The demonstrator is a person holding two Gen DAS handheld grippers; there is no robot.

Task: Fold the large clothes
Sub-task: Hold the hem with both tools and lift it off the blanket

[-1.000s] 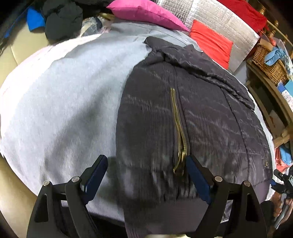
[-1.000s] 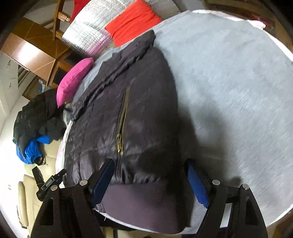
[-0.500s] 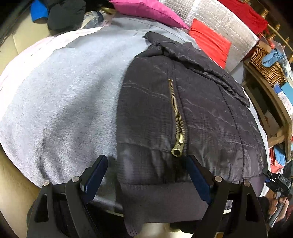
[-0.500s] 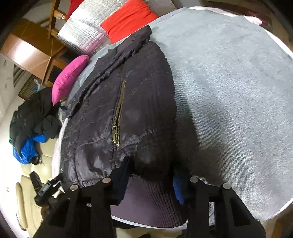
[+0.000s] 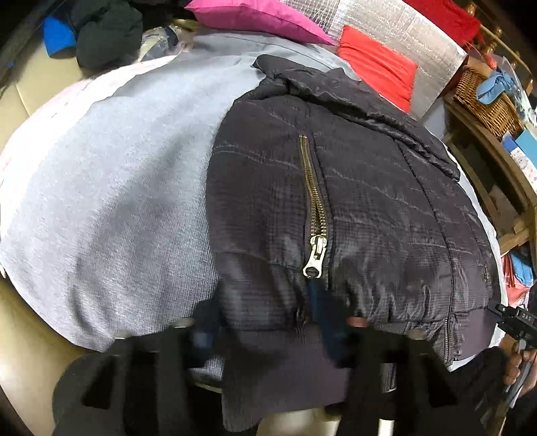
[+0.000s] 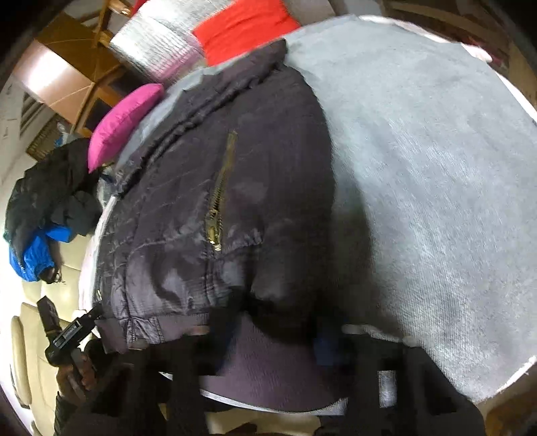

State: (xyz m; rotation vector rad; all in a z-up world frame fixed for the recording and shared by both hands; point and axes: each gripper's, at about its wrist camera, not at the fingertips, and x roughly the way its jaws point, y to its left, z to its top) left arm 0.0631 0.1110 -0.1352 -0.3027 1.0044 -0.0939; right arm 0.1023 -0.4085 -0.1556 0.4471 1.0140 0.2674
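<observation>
A dark quilted jacket (image 5: 369, 201) with a brass zip (image 5: 315, 208) lies flat on a grey bed cover (image 5: 117, 184). My left gripper (image 5: 265, 318) sits at the jacket's near hem just below the zip pull. Its jaws are closing, and puffed fabric is bunched and pressed between the blue pads (image 5: 322, 302). In the right wrist view the same jacket (image 6: 201, 201) runs away from my right gripper (image 6: 275, 332). Its jaws are closing too, pinching the ribbed hem at the other near corner.
Pink cushion (image 5: 255, 16), red cushion (image 5: 379, 63) and a silver one lie at the bed's far end. A wicker basket (image 5: 486, 97) stands on wooden shelves to the right. Dark and blue clothes (image 6: 43, 214) are piled on a cream sofa. Bare grey cover (image 6: 419, 167) spreads beside the jacket.
Both grippers went from wide open around the jacket's hem to closed on it. The right closed first, then the left. The fabric now puffs up between each pair of pads.
</observation>
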